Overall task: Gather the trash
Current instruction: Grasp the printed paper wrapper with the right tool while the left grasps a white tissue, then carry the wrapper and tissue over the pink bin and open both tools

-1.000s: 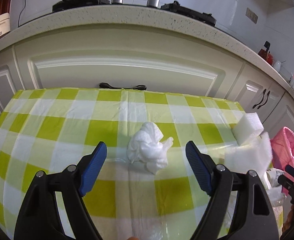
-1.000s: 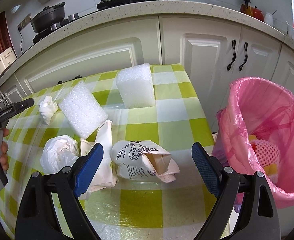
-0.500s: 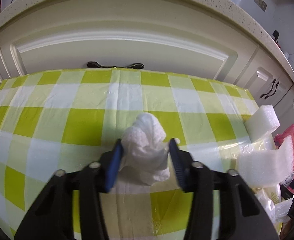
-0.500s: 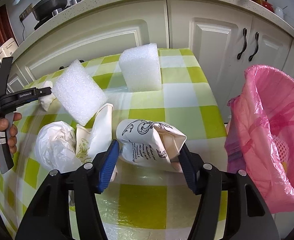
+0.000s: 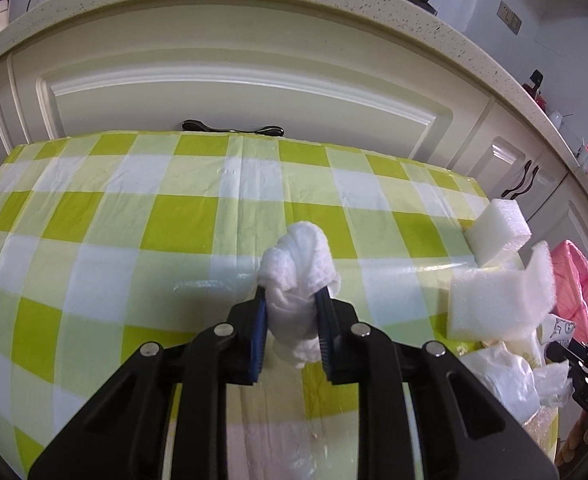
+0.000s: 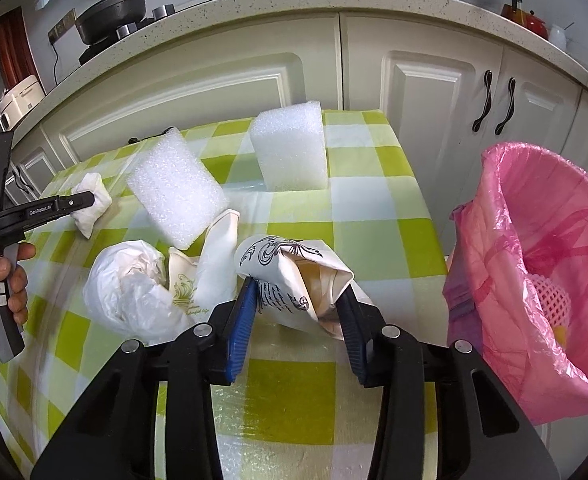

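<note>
My left gripper [image 5: 289, 308] is shut on a crumpled white tissue [image 5: 300, 264] over the green-checked table [image 5: 133, 216]; it also shows at the left of the right wrist view [image 6: 87, 206]. My right gripper [image 6: 298, 304] is shut on a crumpled printed paper bag [image 6: 289, 276] near the table's right edge. A bin lined with a pink bag [image 6: 542, 264] stands to the right of the table, with some trash inside.
Two white foam blocks [image 6: 175, 192] [image 6: 289, 148], a white plastic bag [image 6: 129, 288] and a cream paper bag [image 6: 209, 264] lie on the table. White cabinets [image 6: 213, 88] and a speckled counter stand right behind it.
Both grippers closed: the left one moved forward and shut on the tissue, the right one moved forward and shut on the printed paper bag.
</note>
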{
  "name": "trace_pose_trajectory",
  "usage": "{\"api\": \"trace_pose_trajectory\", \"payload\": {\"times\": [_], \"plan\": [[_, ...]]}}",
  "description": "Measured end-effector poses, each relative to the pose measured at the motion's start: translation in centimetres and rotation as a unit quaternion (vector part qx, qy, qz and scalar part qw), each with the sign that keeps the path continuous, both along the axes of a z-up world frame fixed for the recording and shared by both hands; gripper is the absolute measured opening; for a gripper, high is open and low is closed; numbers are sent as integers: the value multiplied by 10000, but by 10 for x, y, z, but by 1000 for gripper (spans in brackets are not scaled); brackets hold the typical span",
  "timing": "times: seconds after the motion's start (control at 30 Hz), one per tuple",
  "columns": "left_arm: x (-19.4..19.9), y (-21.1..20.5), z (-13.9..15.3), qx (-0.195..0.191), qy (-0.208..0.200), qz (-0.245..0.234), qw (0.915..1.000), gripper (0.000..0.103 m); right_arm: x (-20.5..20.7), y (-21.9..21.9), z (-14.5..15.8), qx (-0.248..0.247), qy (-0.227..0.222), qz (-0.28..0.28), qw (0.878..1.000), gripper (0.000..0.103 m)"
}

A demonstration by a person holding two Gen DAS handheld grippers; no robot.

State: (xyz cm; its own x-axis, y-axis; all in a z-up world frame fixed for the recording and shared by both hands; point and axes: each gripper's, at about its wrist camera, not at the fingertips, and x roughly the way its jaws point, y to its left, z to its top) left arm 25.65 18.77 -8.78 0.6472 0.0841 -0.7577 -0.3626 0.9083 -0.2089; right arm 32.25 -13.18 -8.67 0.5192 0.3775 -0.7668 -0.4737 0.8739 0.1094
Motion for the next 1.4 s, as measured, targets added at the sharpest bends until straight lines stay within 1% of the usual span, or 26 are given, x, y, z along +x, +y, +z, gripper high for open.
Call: {"api": "trace_pose_trajectory", "payload": {"times": [0.23,0.4,0.67,0.8,0.9,1.13,1.4], "plan": [[-30,-10,20,77,-282,51,9996,21,-14,-9,20,105,-233,-44,9997,40],[-47,-23,39,212,-439,9,9988,21,-21,-16,33,199,-366,-112,9991,40],[-52,-61,76,375,-806,-202,9958,21,-24,-41,68,360,-737,-282,9962,40],[-44,-88,93,418,-964,-393,9937,21,-20,-63,86,392,-971,-492,9933,40],[-35,-113,103,420,-1042,-545,9922,21,-13,-85,95,368,-1111,-719,9905,40],[-7,-177,119,387,-1174,-1078,9865,21,4,-132,104,292,-1261,-1113,9853,40],[33,-268,133,250,-1266,-1883,9736,21,25,-179,107,215,-1319,-1471,9800,40]]}}
